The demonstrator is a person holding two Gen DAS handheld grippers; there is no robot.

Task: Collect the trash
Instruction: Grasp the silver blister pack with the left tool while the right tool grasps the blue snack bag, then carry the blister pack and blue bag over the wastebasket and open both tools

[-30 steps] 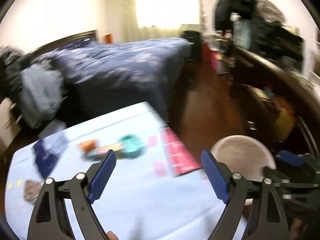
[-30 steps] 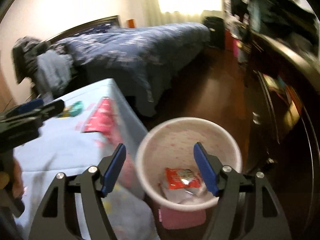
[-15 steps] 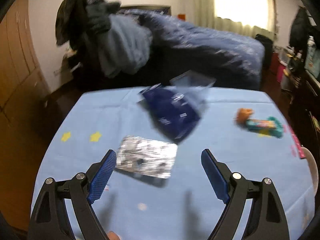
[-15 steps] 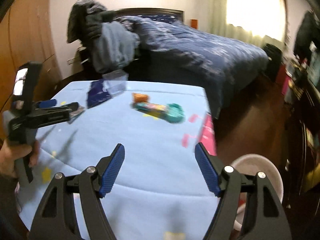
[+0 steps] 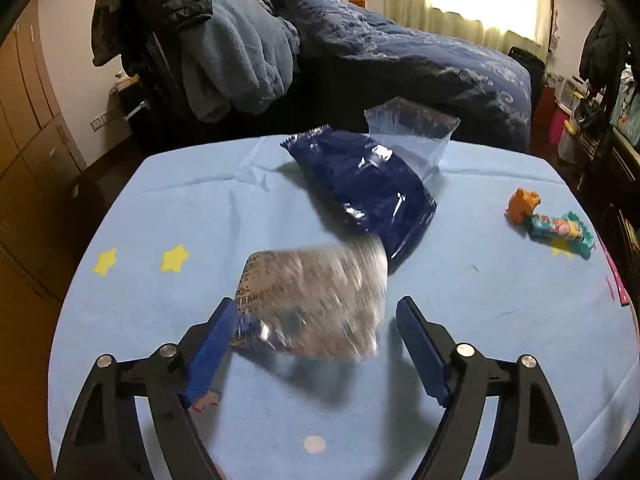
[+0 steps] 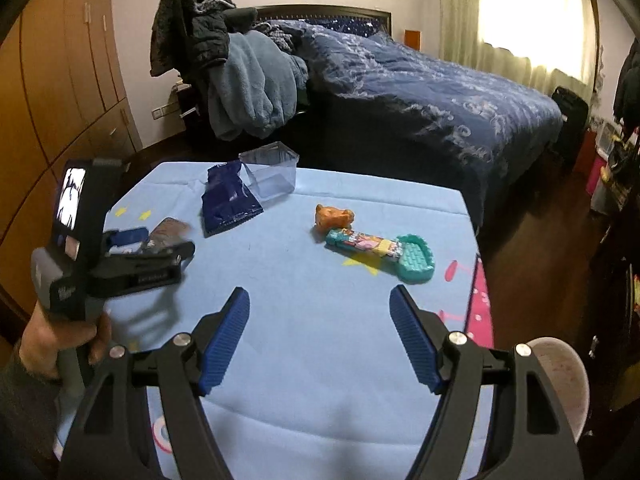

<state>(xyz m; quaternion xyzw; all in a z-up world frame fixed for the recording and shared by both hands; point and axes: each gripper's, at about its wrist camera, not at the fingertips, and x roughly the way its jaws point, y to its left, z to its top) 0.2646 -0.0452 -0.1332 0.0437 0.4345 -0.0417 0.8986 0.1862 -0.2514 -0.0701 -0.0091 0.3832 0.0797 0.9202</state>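
Silver wrapper (image 5: 316, 304), motion-blurred, lies low-centre of frame on blue tablecloth (image 5: 500, 300), between spread fingers of left gripper (image 5: 316, 344); left pad at its edge, contact unclear. Dark blue packet (image 5: 360, 184) just above it. Right gripper (image 6: 320, 336) wide open, empty, bottom centre.

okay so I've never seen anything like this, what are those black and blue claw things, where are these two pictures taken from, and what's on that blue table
Each claw is a hand-held two-finger gripper with a camera looking along its fingers. One picture is from the left gripper, open around a silver foil wrapper but not yet gripping it. The other is from the right gripper, open and empty; it also shows the person's left hand. On the blue table also lie a dark blue bag, a clear plastic tub, an orange toy and a teal packet. A bin stands beside the table.
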